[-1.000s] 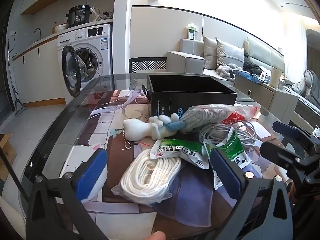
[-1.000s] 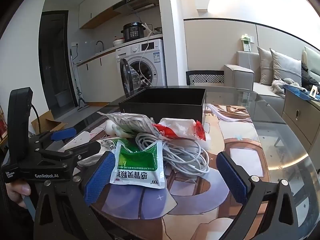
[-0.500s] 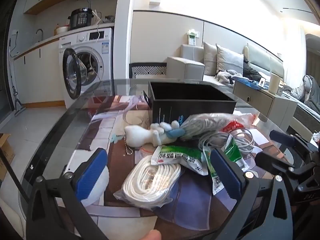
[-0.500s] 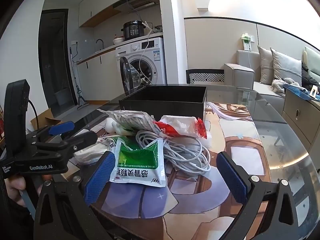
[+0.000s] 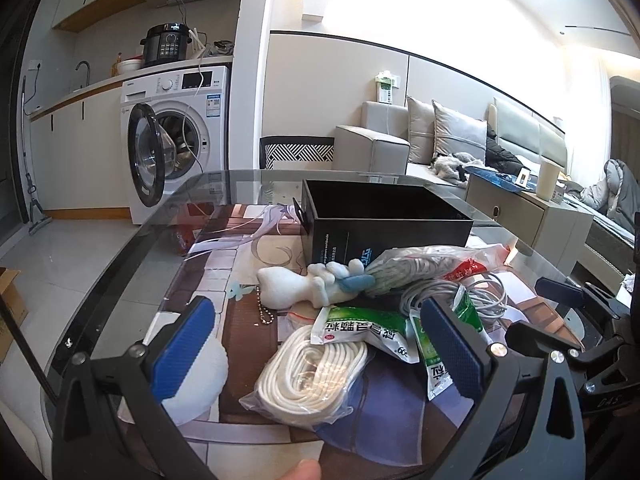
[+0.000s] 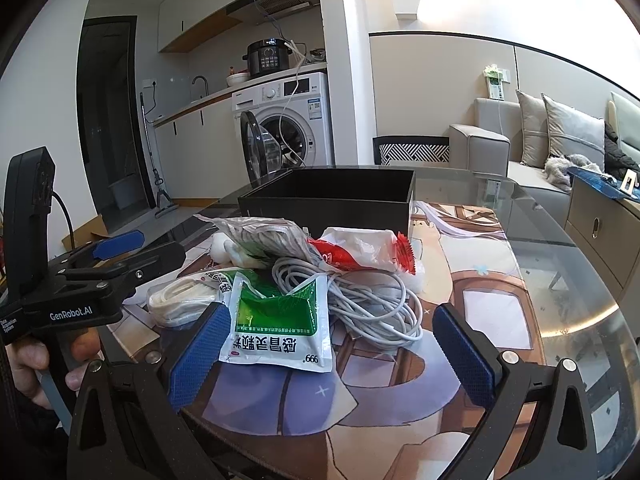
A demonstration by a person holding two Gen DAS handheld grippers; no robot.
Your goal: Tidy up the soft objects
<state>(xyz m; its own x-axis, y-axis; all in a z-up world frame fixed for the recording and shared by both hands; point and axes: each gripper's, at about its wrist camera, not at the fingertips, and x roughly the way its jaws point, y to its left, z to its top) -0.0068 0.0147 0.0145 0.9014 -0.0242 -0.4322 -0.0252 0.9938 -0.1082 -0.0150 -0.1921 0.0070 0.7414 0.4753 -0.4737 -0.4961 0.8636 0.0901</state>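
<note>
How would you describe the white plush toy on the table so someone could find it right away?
Start at the open black box at the far side of the glass table. In front of its left corner lies the white plush toy, at the pile's left edge. It alone is unpackaged fabric, with a bead chain beside it; its neighbours are bagged cords and sachets.

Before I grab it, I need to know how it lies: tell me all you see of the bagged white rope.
The bagged white rope is a coil of thick white cord sealed in a clear, crinkled plastic bag. It lies flat on the table at the pile's near left edge. A green-and-white packet overlaps its far end. The open left tongs hover around it without touching.
</note>
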